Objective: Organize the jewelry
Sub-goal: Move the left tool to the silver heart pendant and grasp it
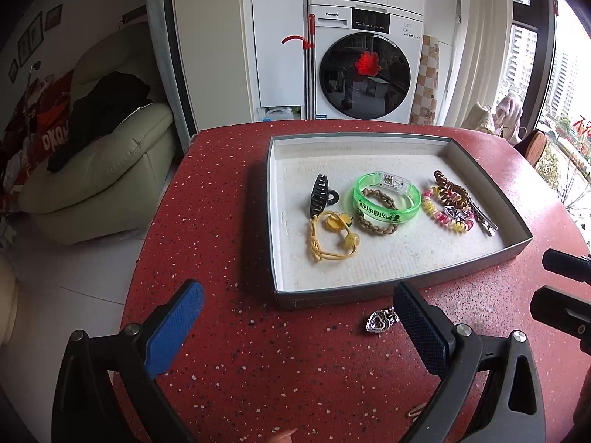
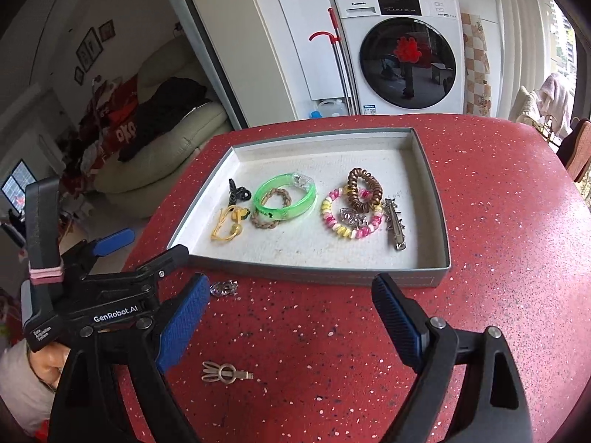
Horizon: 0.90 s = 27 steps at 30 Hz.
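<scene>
We see the red speckled table (image 2: pixel 498 258) carrying a shallow grey tray (image 2: pixel 441 221), which holds the green bangle (image 2: pixel 284 201), coil hair ties (image 2: pixel 364 188), yellow band (image 2: pixel 227 227) and metal clip (image 2: pixel 394 227). Our left gripper (image 1: pixel 295 326) and right gripper (image 2: pixel 291 326) both stand released, empty. A heart pendant (image 1: pixel 376 322) lies on the table before the tray, just beside the left gripper's right finger, and a gold clip (image 2: pixel 221 372) lies nearer us

We see our left gripper (image 1: pixel 295 328) with jaws wide apart over the red table (image 1: pixel 229 199), a silver heart charm (image 1: pixel 376 322) just beside its right finger (whether touching, we cannot tell), below the tray (image 1: pixel 275 221) of bracelets and hair ties.
</scene>
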Available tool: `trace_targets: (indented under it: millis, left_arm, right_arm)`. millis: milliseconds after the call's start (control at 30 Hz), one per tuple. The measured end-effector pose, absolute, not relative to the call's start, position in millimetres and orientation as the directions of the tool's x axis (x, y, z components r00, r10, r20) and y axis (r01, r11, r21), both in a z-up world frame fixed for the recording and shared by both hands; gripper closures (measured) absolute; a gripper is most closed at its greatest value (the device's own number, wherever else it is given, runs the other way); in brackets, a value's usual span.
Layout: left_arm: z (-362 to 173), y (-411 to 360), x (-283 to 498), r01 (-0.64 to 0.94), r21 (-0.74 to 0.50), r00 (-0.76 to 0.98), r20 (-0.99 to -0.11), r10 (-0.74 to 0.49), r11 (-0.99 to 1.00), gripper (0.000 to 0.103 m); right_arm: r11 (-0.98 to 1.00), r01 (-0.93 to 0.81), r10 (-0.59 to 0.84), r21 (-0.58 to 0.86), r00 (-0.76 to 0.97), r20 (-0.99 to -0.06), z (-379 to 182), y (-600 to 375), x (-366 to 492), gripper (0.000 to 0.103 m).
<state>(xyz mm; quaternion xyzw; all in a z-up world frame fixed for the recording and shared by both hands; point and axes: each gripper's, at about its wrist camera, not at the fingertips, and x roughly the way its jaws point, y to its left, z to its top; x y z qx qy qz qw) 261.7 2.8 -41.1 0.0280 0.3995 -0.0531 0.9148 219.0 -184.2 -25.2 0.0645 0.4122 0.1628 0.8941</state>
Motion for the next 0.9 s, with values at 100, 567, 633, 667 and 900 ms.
trace_targets:
  millis: [100, 567, 633, 667, 900]
  left_arm:
    - [-46, 11, 248, 0.123, 0.027, 0.673, -0.737, -0.063, 0.992, 0.000]
    - [-64, 5, 239, 0.258, -0.017, 0.593, -0.787, -0.172, 0.966, 0.000]
    - [-65, 4, 243, 0.268, -0.021, 0.585, -0.791, -0.180, 0.963, 0.000]
    - [-65, 4, 244, 0.269, -0.023, 0.582, -0.792, -0.182, 0.963, 0.000]
    - [-72, -2, 254, 0.279, -0.023, 0.553, -0.813, -0.181, 0.960, 0.000]
  right_arm:
    - [0.925, -0.303, 0.368, 0.229, 0.563, -0.740, -40, -173, 205, 0.012]
    - [0.830, -0.544, 0.406, 0.126, 0.433, -0.805, -75, -133, 188, 0.014]
    - [0.818, -0.565, 0.402, 0.110, 0.424, -0.811, -78, -128, 190, 0.023]
    - [0.812, -0.574, 0.400, 0.104, 0.418, -0.816, -80, -126, 191, 0.026]
    - [0.771, -0.633, 0.399, 0.063, 0.405, -0.823, -86, -111, 193, 0.037]
